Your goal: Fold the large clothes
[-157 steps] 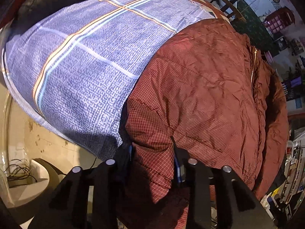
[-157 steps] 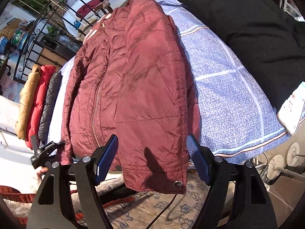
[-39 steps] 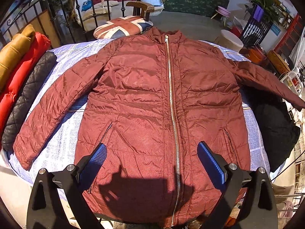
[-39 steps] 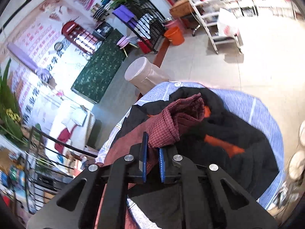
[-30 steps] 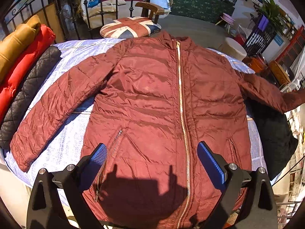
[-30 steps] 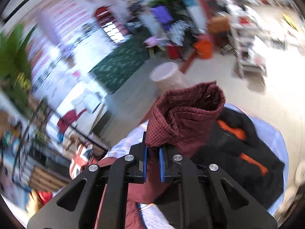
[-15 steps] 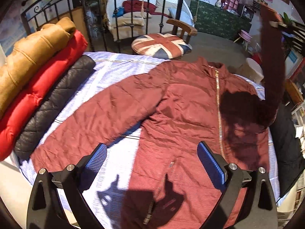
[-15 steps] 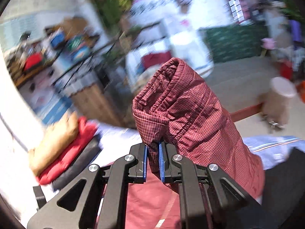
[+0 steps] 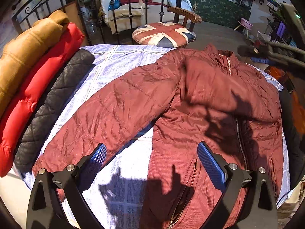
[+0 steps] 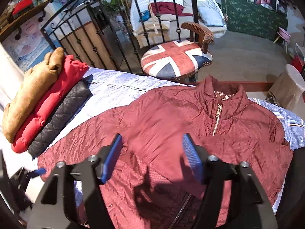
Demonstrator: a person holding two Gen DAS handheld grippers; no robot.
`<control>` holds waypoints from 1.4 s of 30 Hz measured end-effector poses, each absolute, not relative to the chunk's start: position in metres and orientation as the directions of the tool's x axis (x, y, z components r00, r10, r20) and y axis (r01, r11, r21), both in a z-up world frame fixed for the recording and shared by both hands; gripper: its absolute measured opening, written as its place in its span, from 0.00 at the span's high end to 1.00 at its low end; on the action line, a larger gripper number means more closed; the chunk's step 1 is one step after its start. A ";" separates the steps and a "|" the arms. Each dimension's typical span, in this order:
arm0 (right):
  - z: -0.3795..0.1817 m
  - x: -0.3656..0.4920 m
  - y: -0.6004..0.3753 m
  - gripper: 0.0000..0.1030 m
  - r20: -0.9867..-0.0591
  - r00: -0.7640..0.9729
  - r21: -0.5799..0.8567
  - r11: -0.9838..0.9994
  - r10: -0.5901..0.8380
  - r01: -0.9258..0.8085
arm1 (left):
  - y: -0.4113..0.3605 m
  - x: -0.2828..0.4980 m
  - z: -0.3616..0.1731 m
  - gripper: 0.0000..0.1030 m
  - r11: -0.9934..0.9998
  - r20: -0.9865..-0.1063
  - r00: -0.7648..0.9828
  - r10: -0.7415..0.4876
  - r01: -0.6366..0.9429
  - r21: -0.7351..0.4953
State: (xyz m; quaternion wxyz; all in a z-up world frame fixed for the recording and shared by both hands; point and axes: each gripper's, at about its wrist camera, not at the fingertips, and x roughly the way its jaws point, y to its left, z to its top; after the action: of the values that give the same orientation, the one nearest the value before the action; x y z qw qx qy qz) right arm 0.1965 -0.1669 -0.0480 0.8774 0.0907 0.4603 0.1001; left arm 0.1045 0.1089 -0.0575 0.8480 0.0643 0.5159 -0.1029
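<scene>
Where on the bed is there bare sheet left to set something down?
Bare blue checked sheet lies between the black quilted jacket and the maroon jacket, and under its outstretched sleeve. The side with the stacked red jacket and tan jacket is crowded.

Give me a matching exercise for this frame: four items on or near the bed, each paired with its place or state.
Things:
1. maroon jacket
2. black quilted jacket
3. red jacket
4. Union Jack stool

Places or states:
A. on the floor beyond the bed
B. between tan and black garments
C. spread out, one sleeve folded across the chest
D. nearest the maroon sleeve

Pairs: 1-C, 2-D, 3-B, 4-A
</scene>
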 end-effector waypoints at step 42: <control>-0.229 0.178 -0.344 0.05 -0.970 0.149 -0.129 0.924 -0.193 0.360 | -0.075 0.229 -0.195 0.05 0.916 -0.963 0.250 -0.097 0.401 0.012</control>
State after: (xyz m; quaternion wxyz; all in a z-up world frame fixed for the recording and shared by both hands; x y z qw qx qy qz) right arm 0.1777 -0.3443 -0.2289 0.7550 0.0668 0.6260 -0.1834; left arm 0.2289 -0.0748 -0.1949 0.7799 0.1286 0.5914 -0.1596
